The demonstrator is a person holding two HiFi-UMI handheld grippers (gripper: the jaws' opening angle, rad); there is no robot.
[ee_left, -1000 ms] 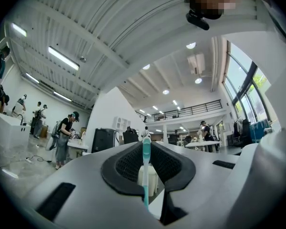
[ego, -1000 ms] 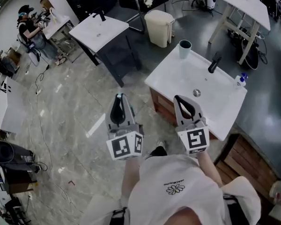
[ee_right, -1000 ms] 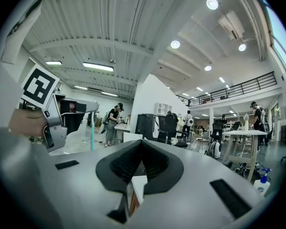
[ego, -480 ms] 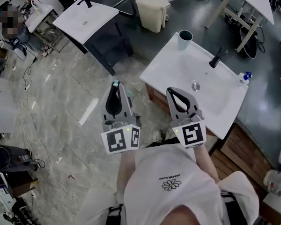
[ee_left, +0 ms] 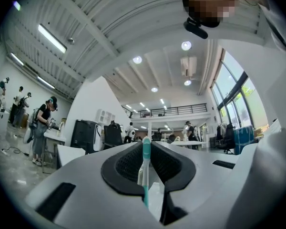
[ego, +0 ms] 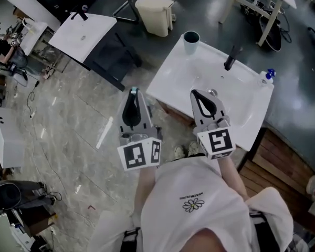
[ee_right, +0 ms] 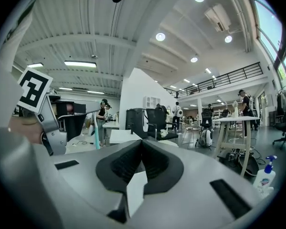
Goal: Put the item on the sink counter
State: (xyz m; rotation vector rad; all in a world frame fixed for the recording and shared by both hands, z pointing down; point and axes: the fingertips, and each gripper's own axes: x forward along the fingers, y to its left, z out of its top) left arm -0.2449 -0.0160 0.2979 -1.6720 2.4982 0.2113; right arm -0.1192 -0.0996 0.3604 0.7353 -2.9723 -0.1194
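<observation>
Left gripper [ego: 133, 94] pinching a toothbrush [ee_left: 145, 168], held above the floor just off the sink counter's [ego: 181, 77] left edge. Right gripper [ee_right: 142, 144] pressed together, empty. The toothbrush is probably light, stiff and slippery; best gripped mid-handle.

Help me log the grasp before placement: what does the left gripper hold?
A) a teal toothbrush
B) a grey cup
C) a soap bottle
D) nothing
A: in the left gripper view, the left gripper has its fingers clamped on a slim teal toothbrush.
</observation>
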